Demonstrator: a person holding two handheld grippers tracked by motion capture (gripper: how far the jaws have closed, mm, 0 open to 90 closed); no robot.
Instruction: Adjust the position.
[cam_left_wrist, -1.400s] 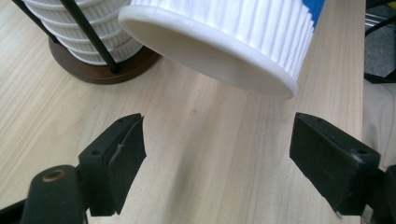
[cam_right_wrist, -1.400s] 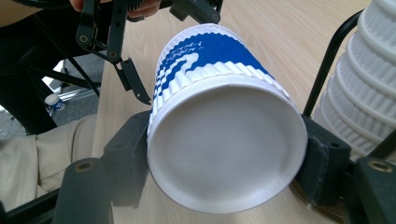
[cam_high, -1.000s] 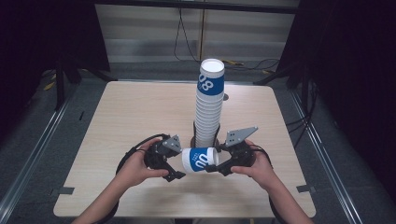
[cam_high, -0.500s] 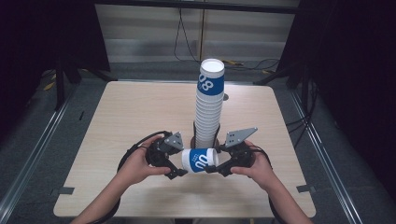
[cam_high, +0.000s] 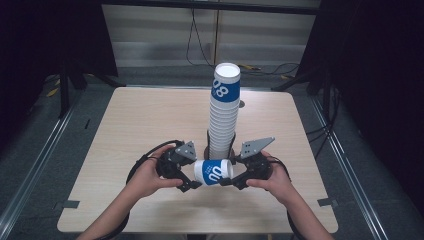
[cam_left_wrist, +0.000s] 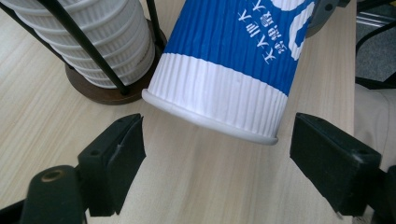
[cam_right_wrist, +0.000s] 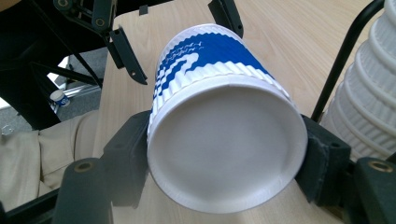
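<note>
Dark room, cables along the far wall; pale wooden table (cam_high: 140, 125) lit from above. Tall stack of cups (cam_high: 223, 112) standing in a black wire holder on a round brown base (cam_left_wrist: 109, 91), mid-table, just beyond both hands.

Single blue-and-white ribbed paper cup (cam_high: 213, 172) lying sideways in the air just in front of the stack, between the two grippers. Right gripper (cam_right_wrist: 224, 158) clamped on cup's base end: both black pads pressed against the ribbed wall, flat bottom facing that gripper's camera. Left gripper (cam_left_wrist: 243, 154) at the rim end, jaws wide apart, pads flanking the white rim without touching; bare gaps on both sides in the left gripper view.

Compared with the two earlier high views: next to nothing changed. Cup at the same spot, same tilt; both hands parked; right grip unchanged; left jaws no nearer to the rim. Reads as a pause in a handover or a two-handed regrip, not yet committed.

Judgement: cup fully carried by the right side alone. Next likely call: left jaws closing on the rim, or cup lifted to the stack top. Thin rim prone to crushing if squeezed hard.
</note>
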